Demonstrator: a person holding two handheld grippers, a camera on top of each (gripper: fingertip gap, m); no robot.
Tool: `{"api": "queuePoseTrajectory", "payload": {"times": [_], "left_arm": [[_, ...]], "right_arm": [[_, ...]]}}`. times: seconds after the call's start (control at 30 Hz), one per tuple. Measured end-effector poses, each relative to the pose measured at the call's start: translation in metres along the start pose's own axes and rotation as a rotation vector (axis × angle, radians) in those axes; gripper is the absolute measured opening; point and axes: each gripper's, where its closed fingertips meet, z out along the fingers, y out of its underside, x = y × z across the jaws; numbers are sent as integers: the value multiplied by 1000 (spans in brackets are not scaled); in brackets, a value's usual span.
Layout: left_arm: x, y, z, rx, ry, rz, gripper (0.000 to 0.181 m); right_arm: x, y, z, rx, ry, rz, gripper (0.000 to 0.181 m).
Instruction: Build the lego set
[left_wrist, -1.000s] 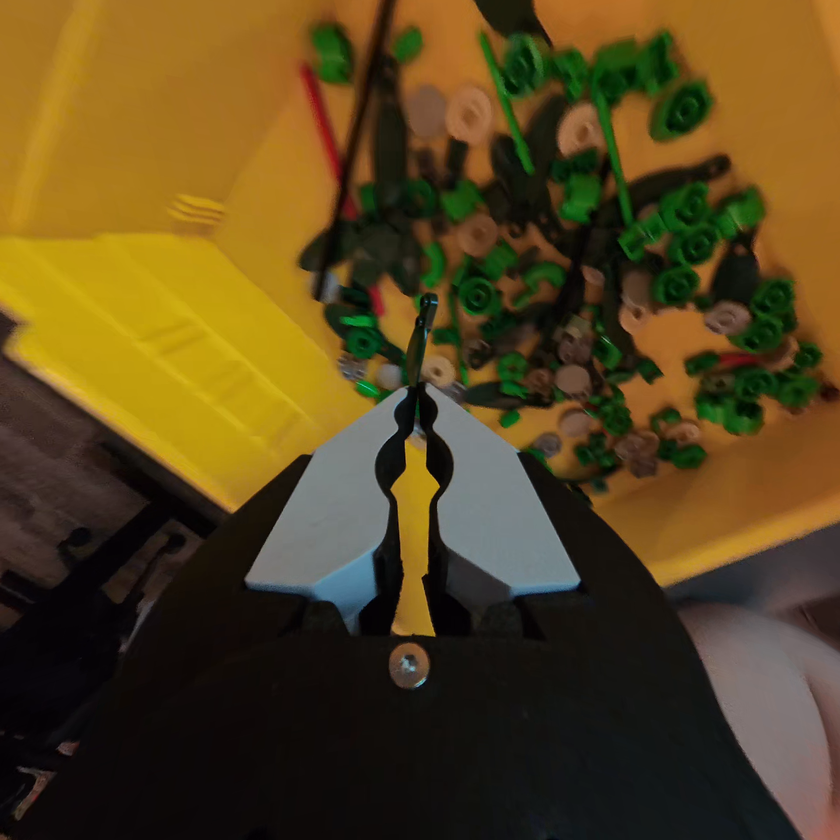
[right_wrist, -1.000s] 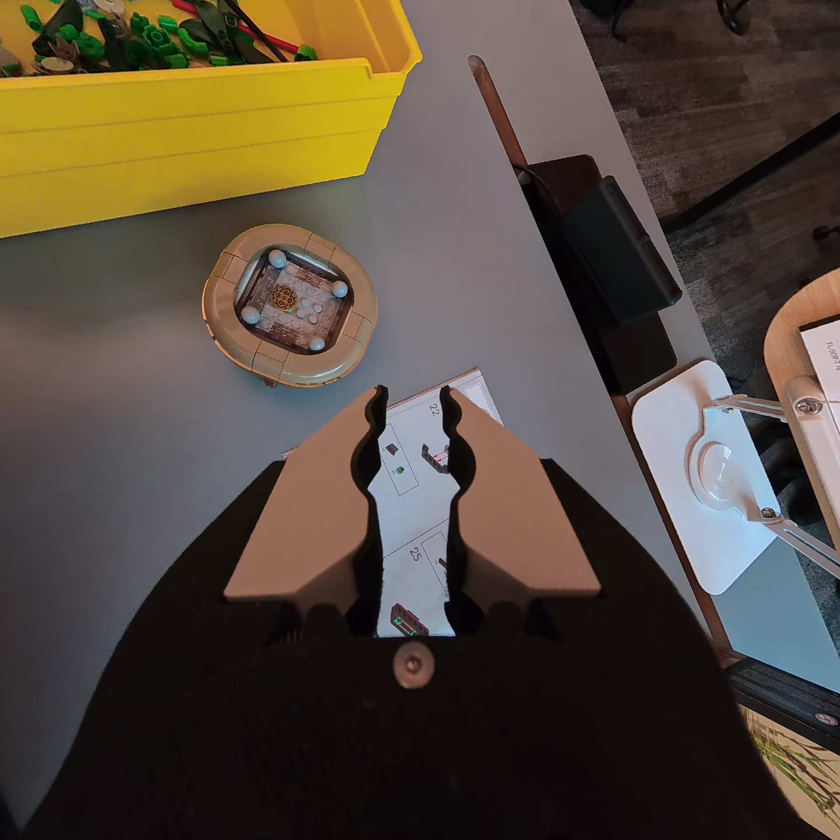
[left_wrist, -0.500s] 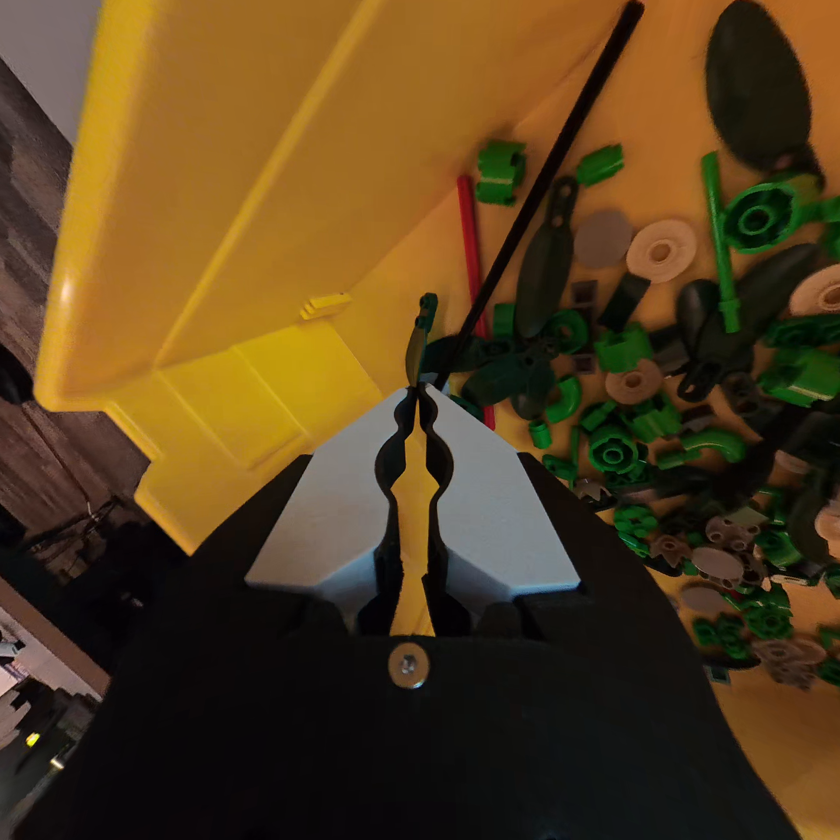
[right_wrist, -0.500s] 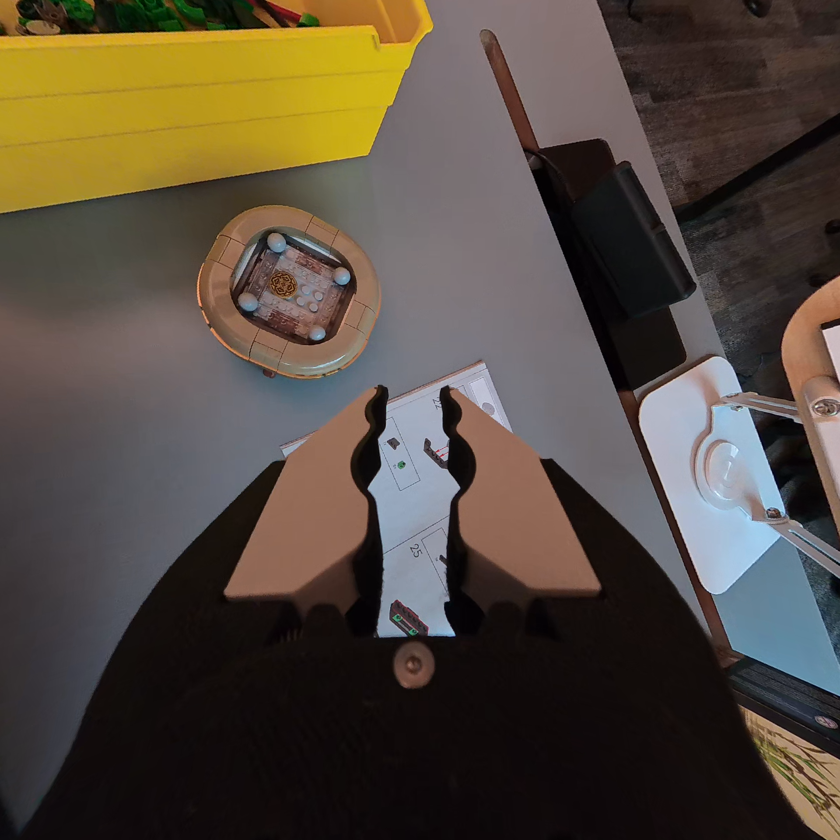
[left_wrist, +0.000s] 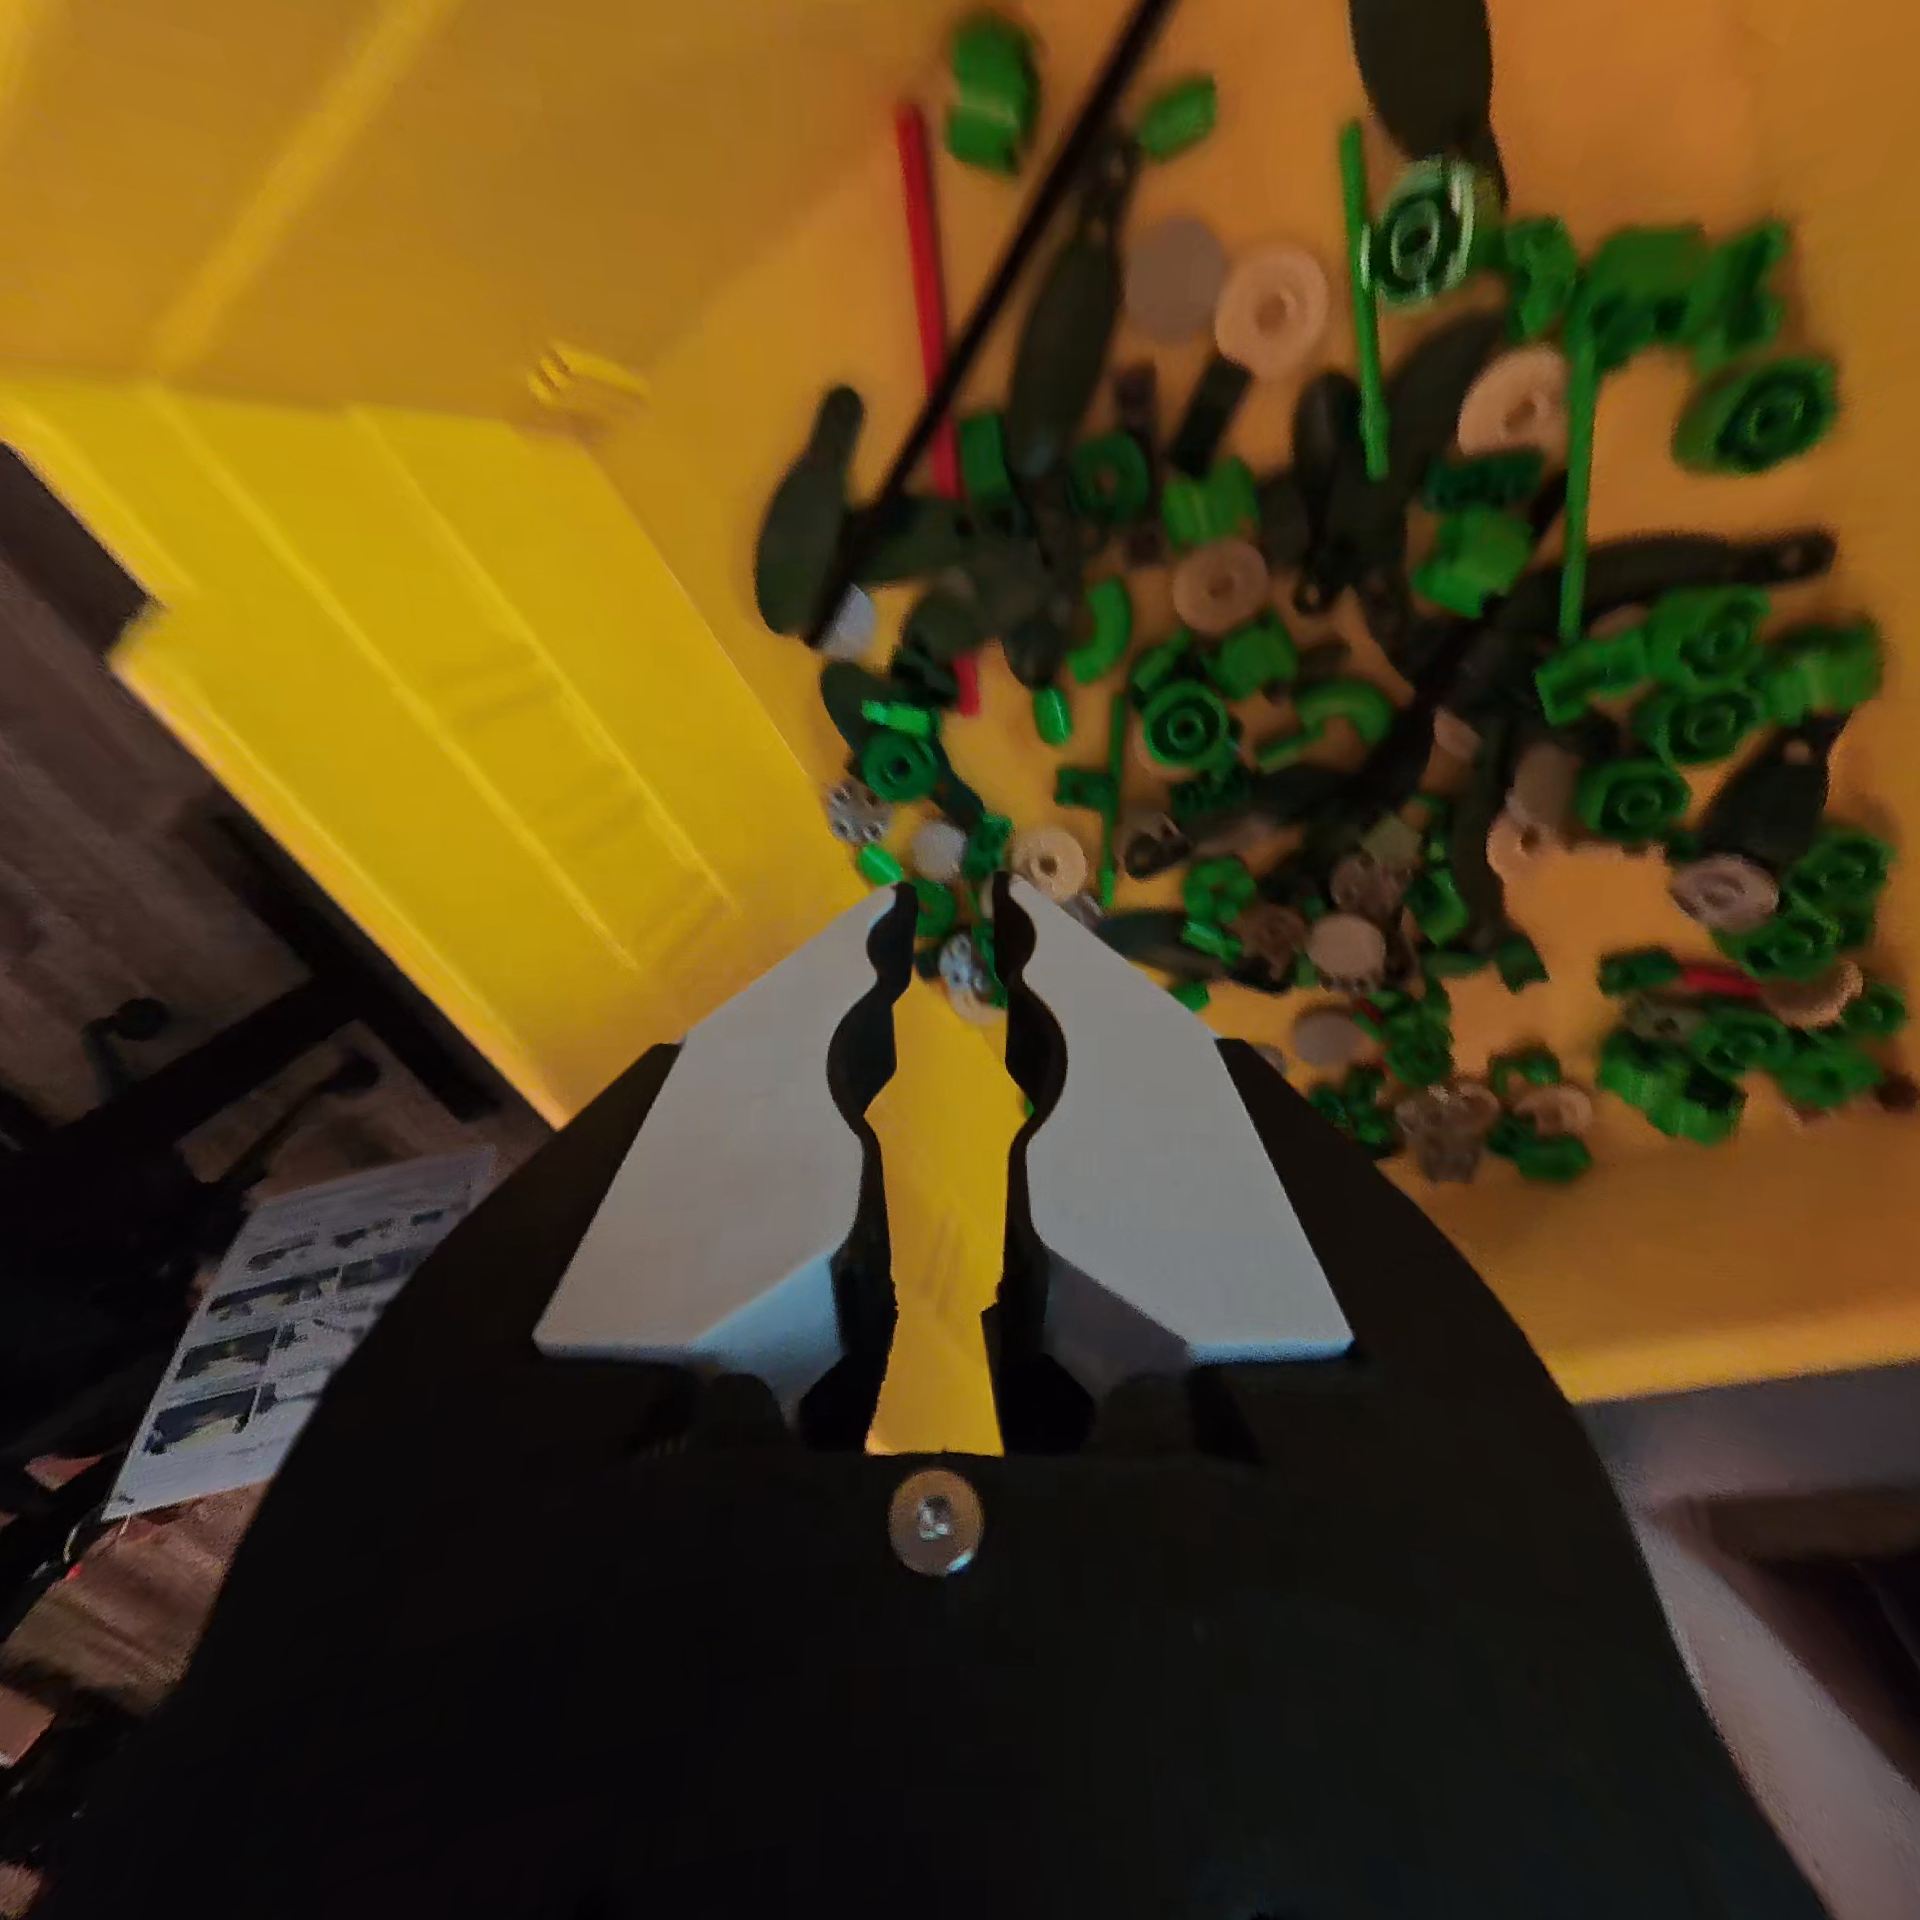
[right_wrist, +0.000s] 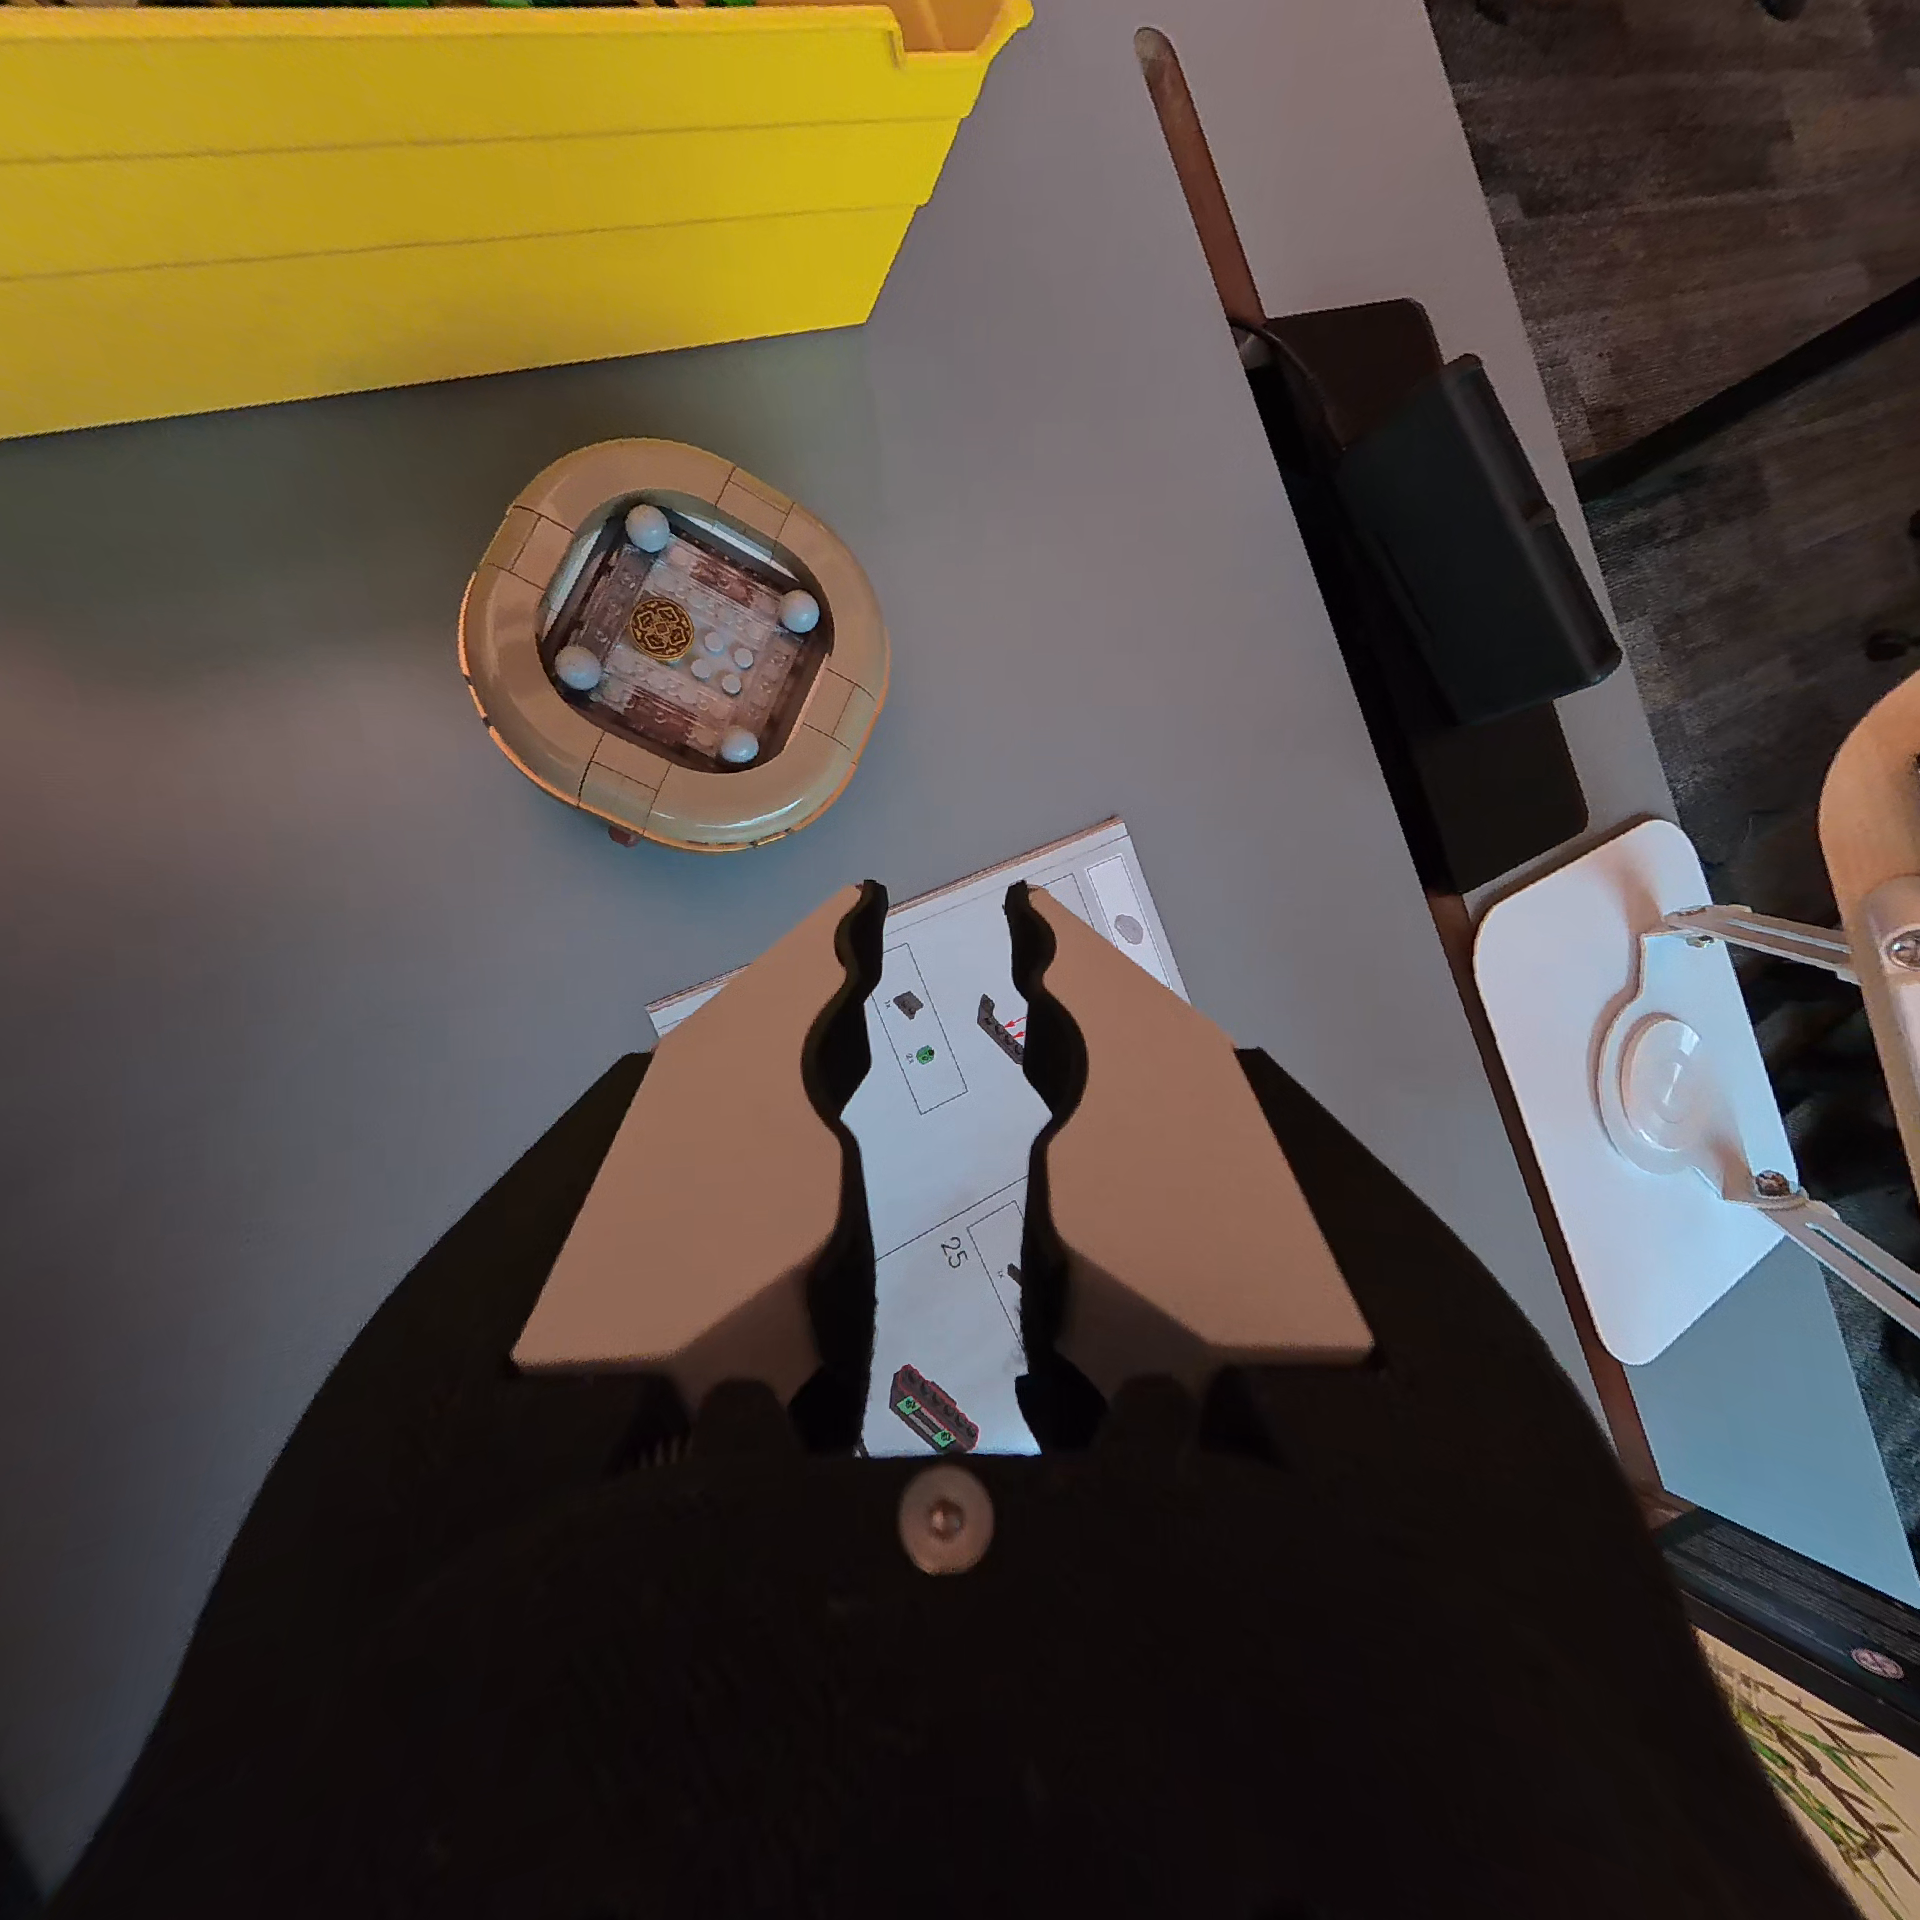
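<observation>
In the left wrist view my left gripper (left_wrist: 951, 894) is open and empty above the yellow bin (left_wrist: 416, 644). Its tips hang over the near edge of a heap of loose lego pieces (left_wrist: 1351, 665): green rings, dark green leaves, tan discs, a red rod (left_wrist: 925, 270) and a black rod (left_wrist: 997, 301). This view is blurred. In the right wrist view my right gripper (right_wrist: 943, 896) is open and empty above the instruction booklet (right_wrist: 935, 1091). A tan oval lego base (right_wrist: 675, 655) with a brown studded centre stands on the grey table (right_wrist: 260, 1039), ahead and left of the gripper.
The yellow bin (right_wrist: 447, 187) stands at the table's far left edge in the right wrist view. The table edge runs down the right, with a black chair (right_wrist: 1455, 540) and a white lamp base (right_wrist: 1621, 1081) beyond it. A printed sheet (left_wrist: 281, 1309) lies low left in the left wrist view. The red rod (left_wrist: 925, 270) is closer to my left gripper, around 10 cm from its tips; the right tips are 30 cm off.
My left gripper has opened and let go of the thin dark green piece it held, and the view has swung back over the heap. My right gripper drew slightly closer to the lego base.
</observation>
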Motion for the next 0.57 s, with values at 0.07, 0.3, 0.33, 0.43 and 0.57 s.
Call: {"api": "queuePoseTrajectory", "payload": {"times": [0.07, 0.3, 0.33, 0.43, 0.57], "left_arm": [[3, 13, 5, -60, 17, 19, 13], [24, 19, 18, -120, 127, 97, 25], [24, 21, 18, -135, 119, 102, 27], [24, 24, 20, -161, 106, 118, 31], [23, 26, 22, -185, 85, 139, 31]], "right_arm": [[0, 0, -1, 0, 1, -2, 23], [0, 1, -1, -4, -4, -9, 24], [-1, 2, -1, -7, -5, -12, 24], [-2, 2, 0, -10, -8, -20, 24], [-3, 3, 0, -15, -10, -29, 24]]}}
